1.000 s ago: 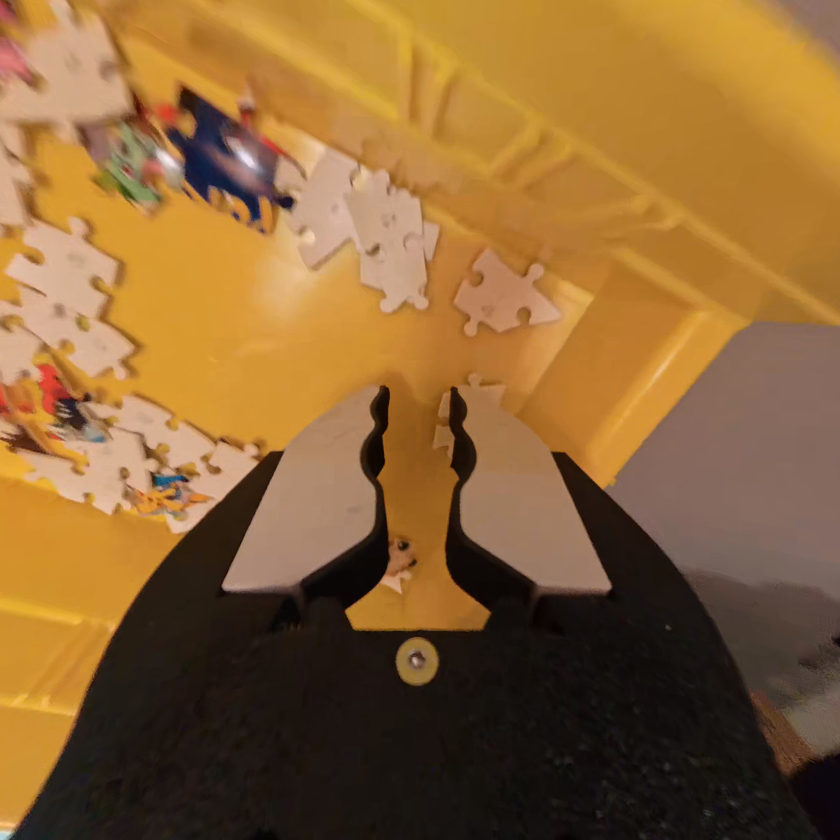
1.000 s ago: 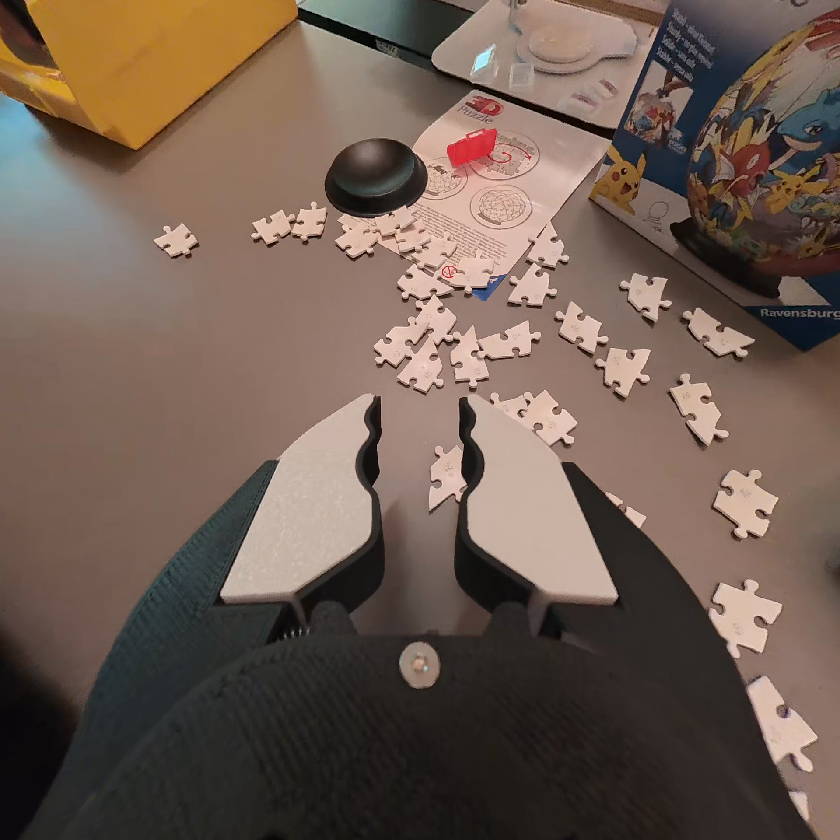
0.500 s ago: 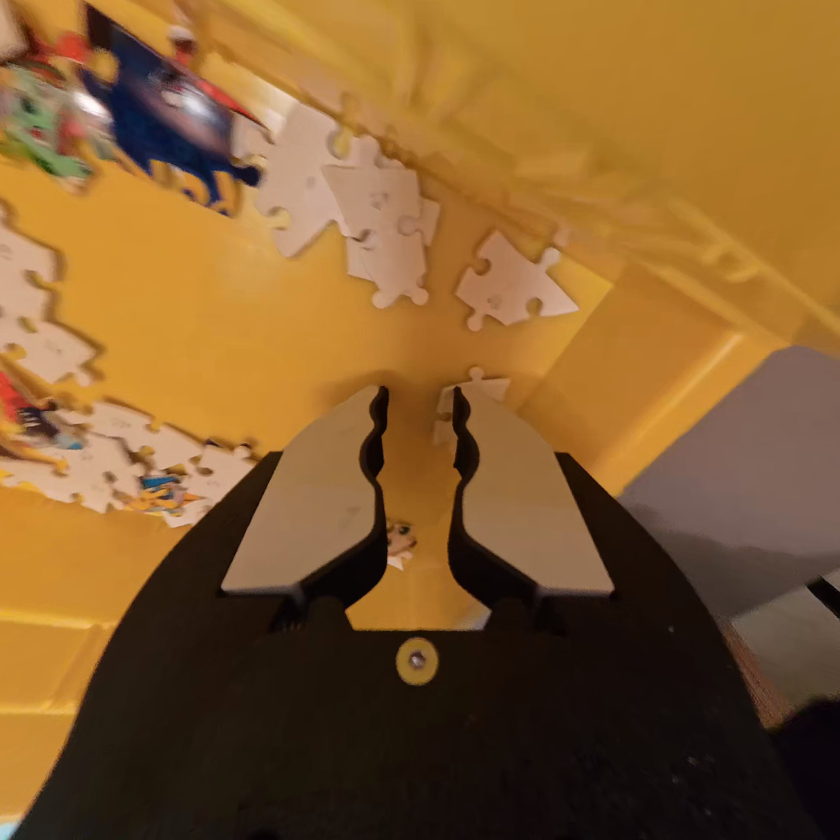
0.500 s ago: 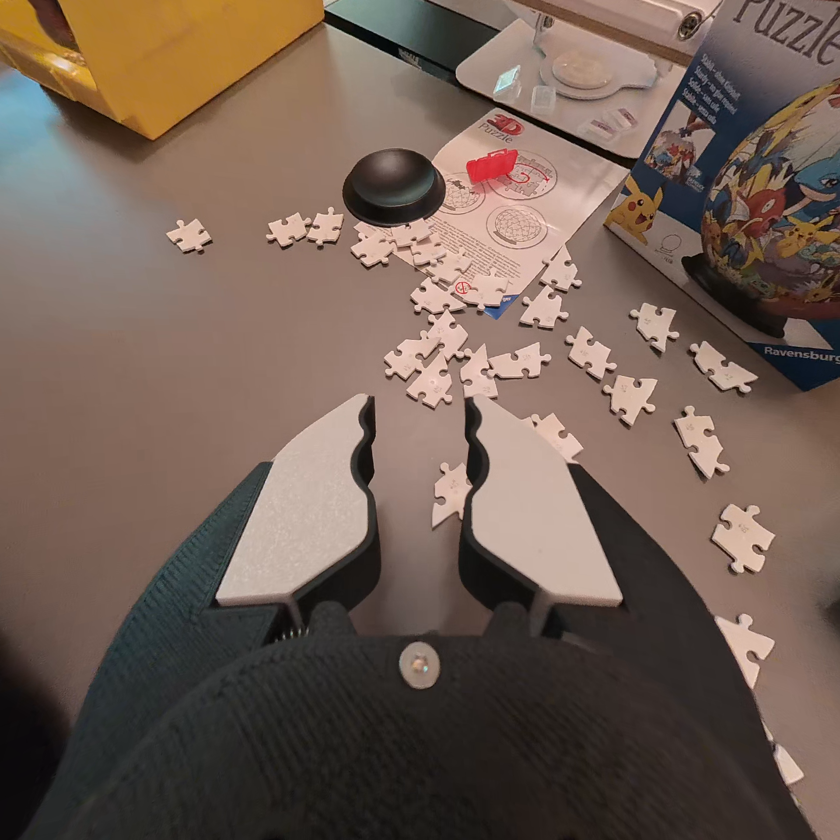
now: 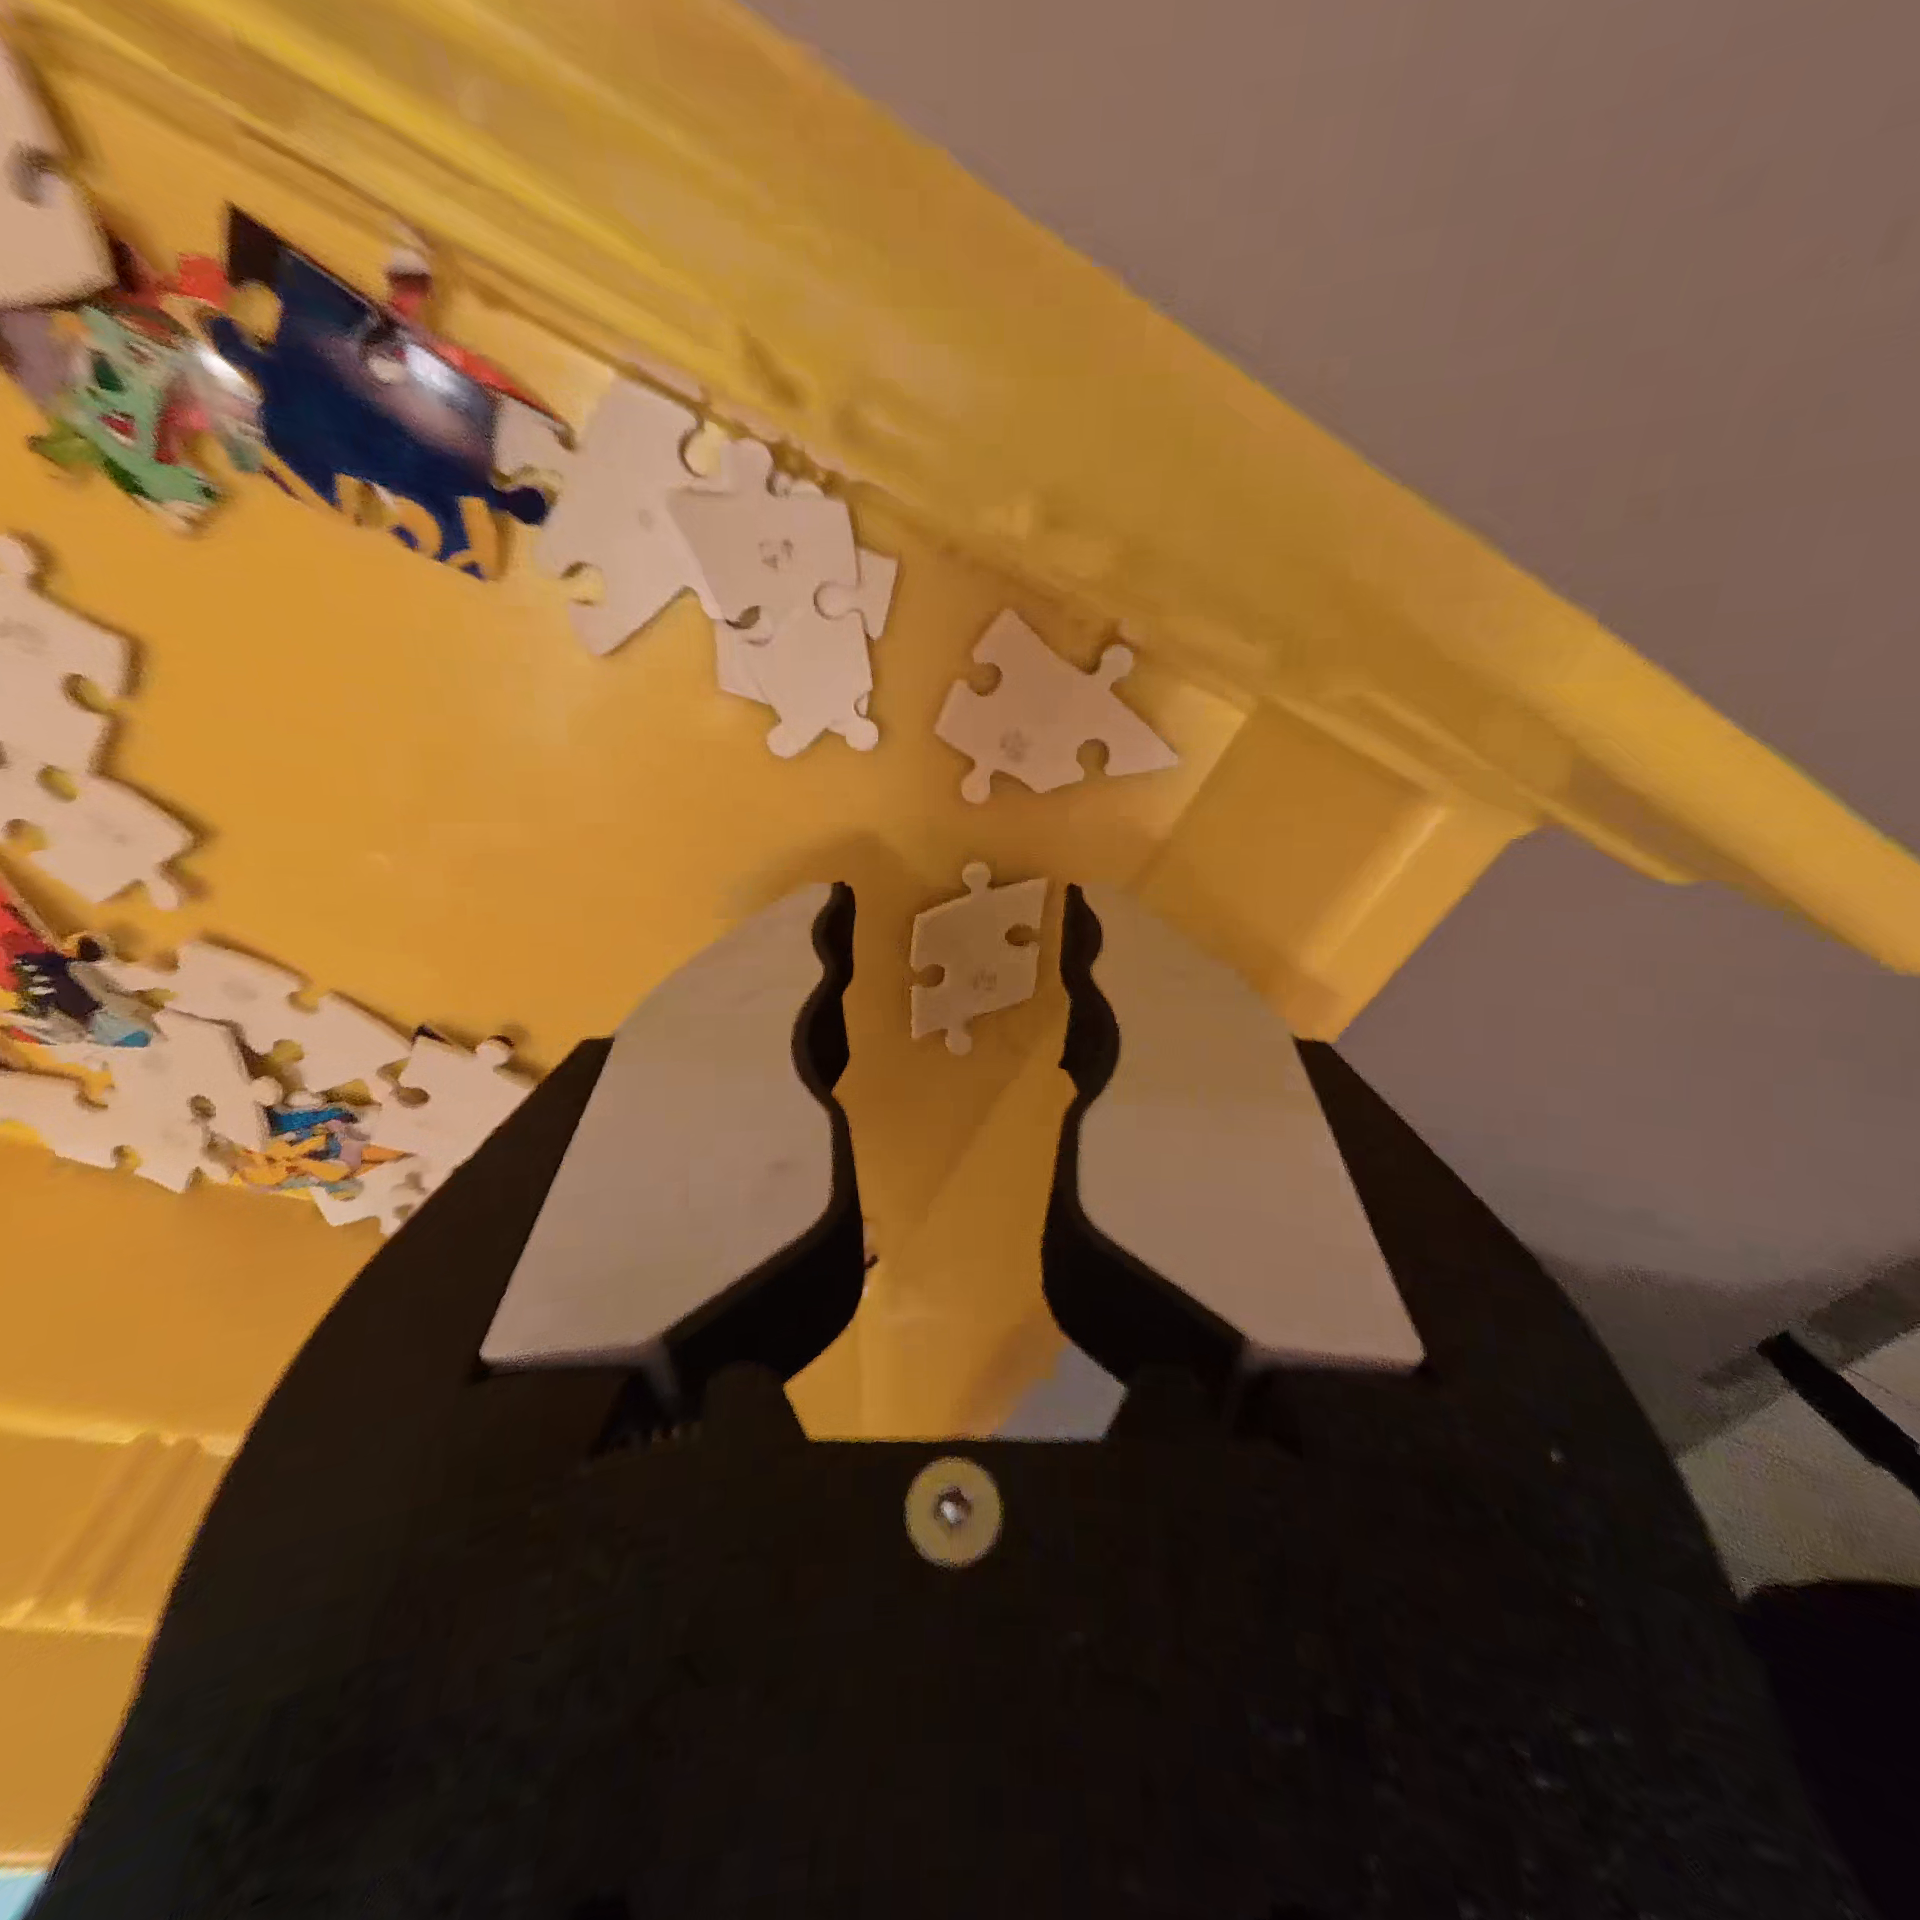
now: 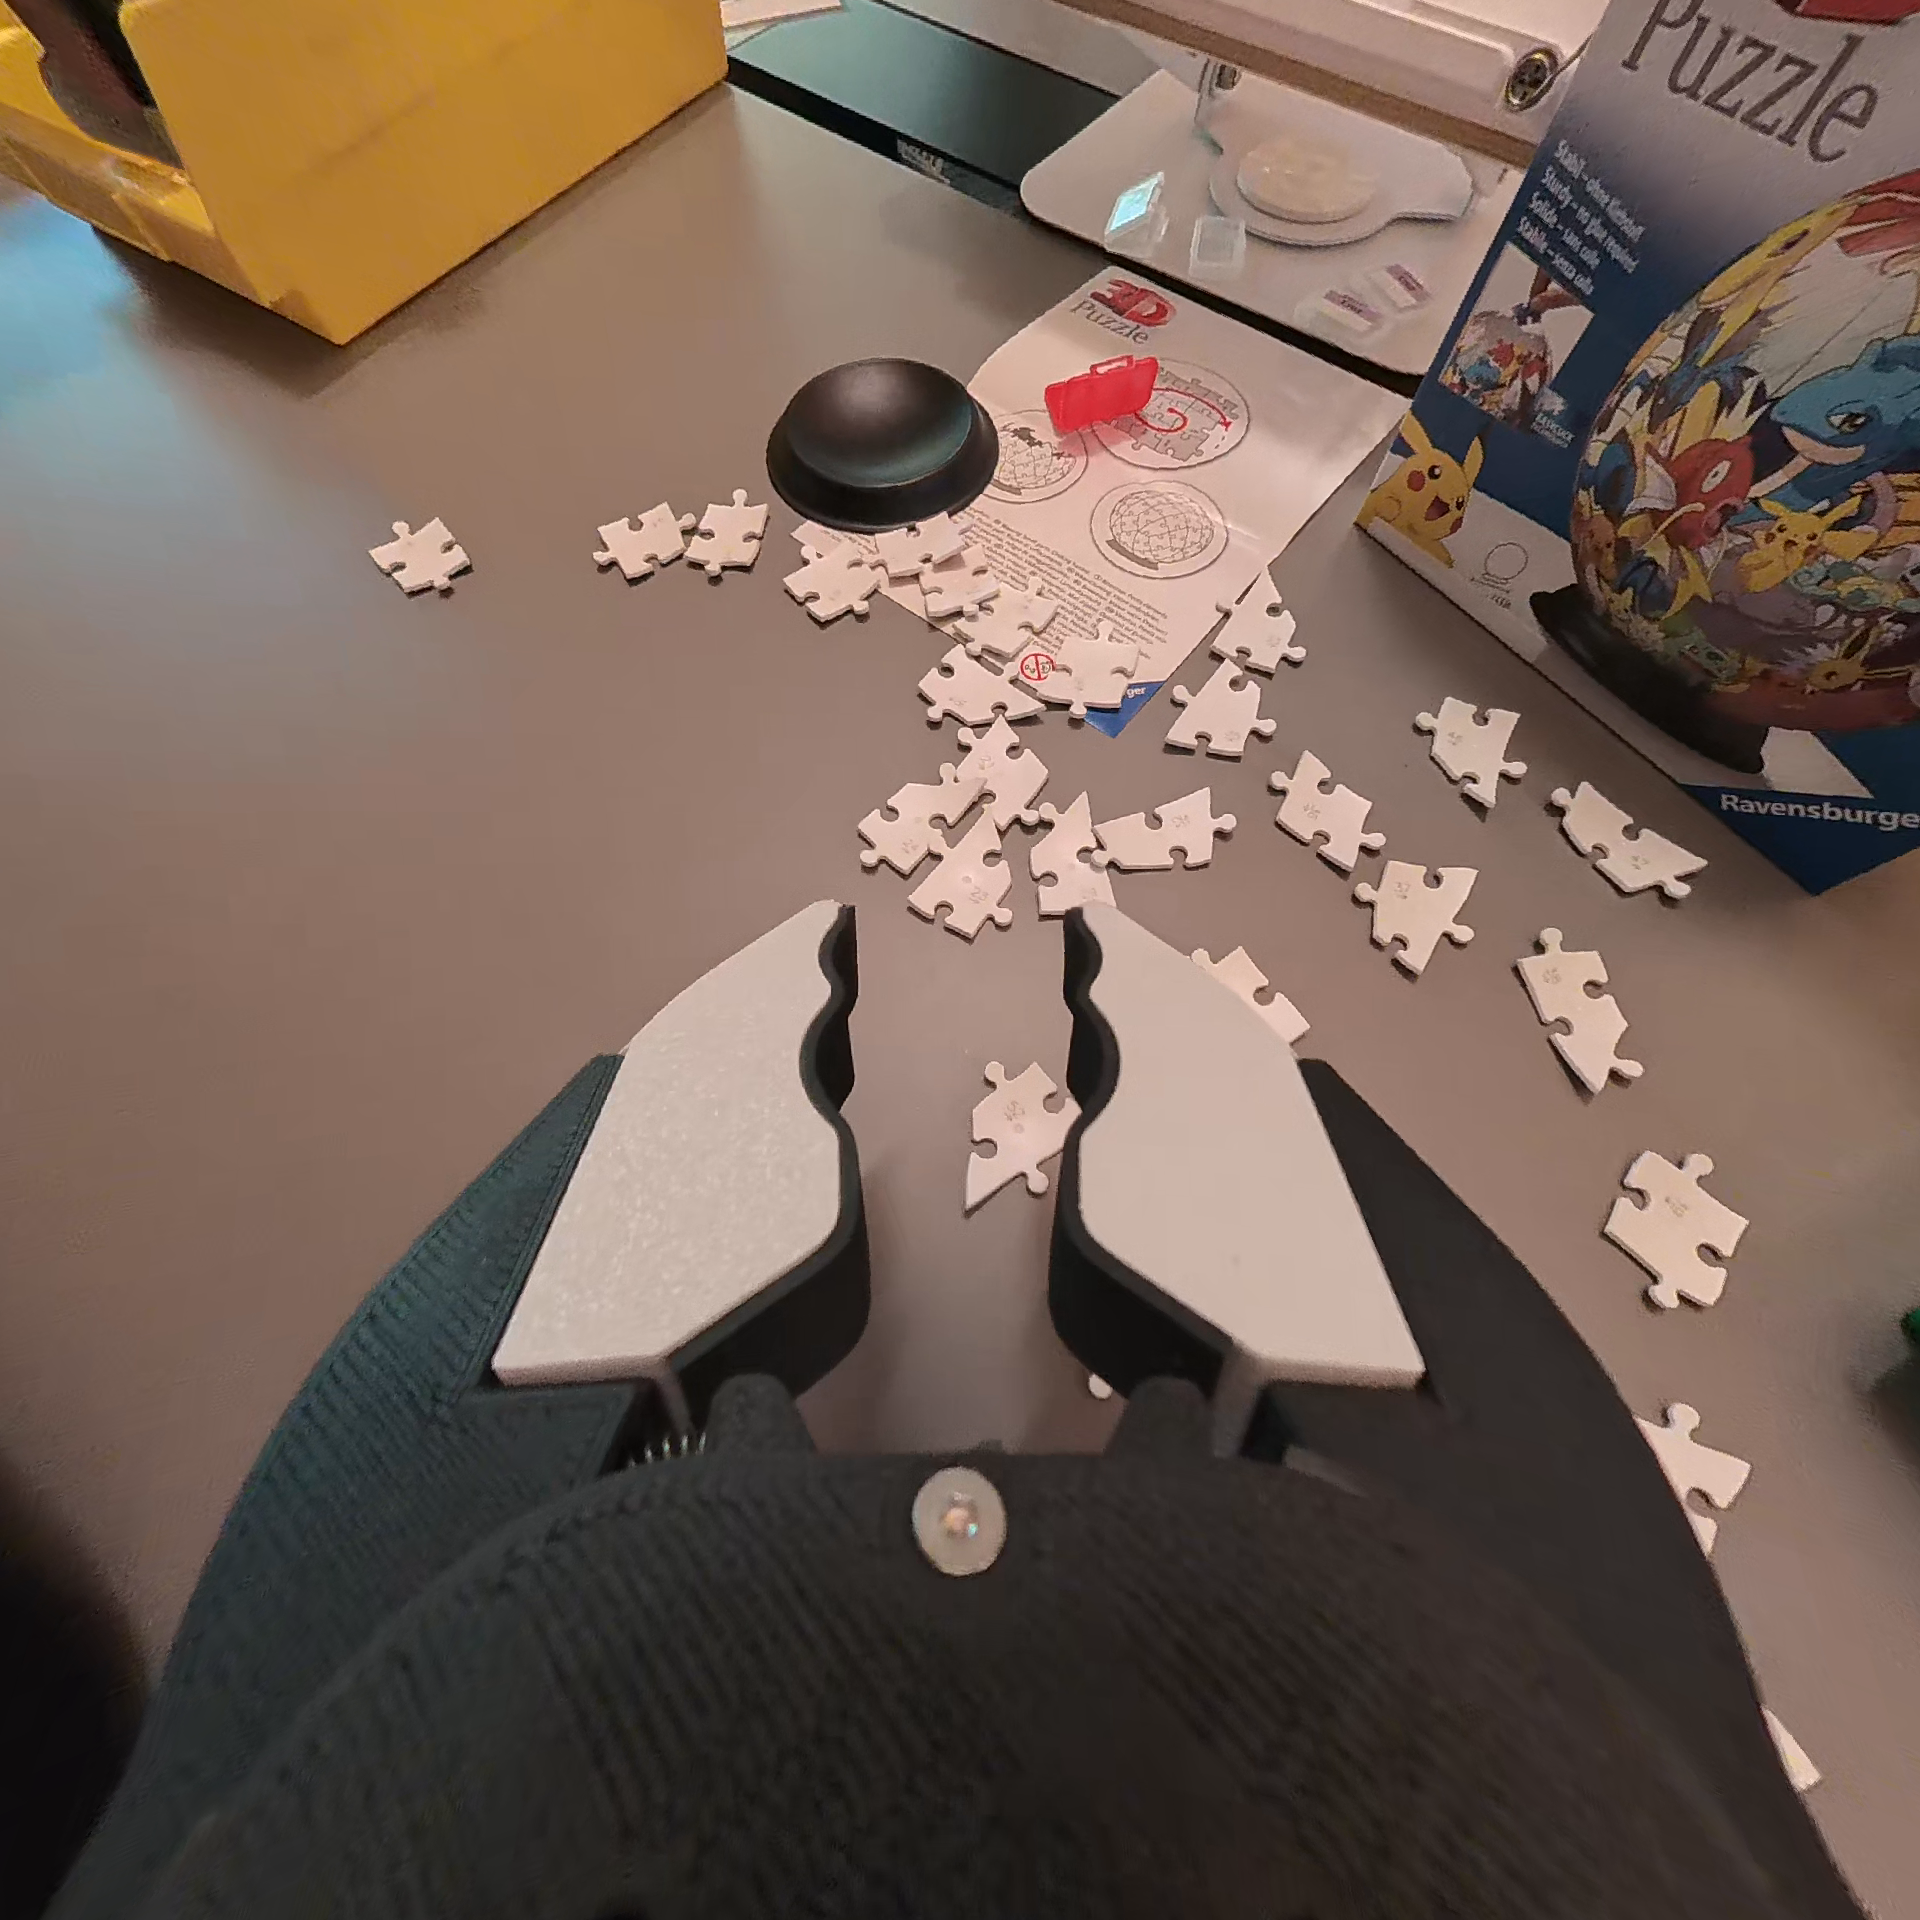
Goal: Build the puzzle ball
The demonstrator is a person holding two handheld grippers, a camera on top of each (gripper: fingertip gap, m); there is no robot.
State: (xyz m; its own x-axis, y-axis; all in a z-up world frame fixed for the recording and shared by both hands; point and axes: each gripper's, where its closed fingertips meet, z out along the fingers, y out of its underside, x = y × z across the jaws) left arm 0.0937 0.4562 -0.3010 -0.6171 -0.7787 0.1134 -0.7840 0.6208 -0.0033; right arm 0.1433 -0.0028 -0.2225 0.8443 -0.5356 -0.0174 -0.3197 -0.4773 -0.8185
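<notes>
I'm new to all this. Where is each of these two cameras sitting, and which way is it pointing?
Left wrist view: rides on the left gripper, looking along its two open fingers into a yellow bin of puzzle pieces; one white piece lies beyond the tips.
Right wrist view: rides on the right gripper, looking down at a grey table with scattered pieces, a black stand, a leaflet and the puzzle box; open fingers show.
Shared: the yellow bin, far left on the table.

Printed writing on puzzle box (image 6: 1714, 436), leaflet (image 6: 1164, 499)
</notes>
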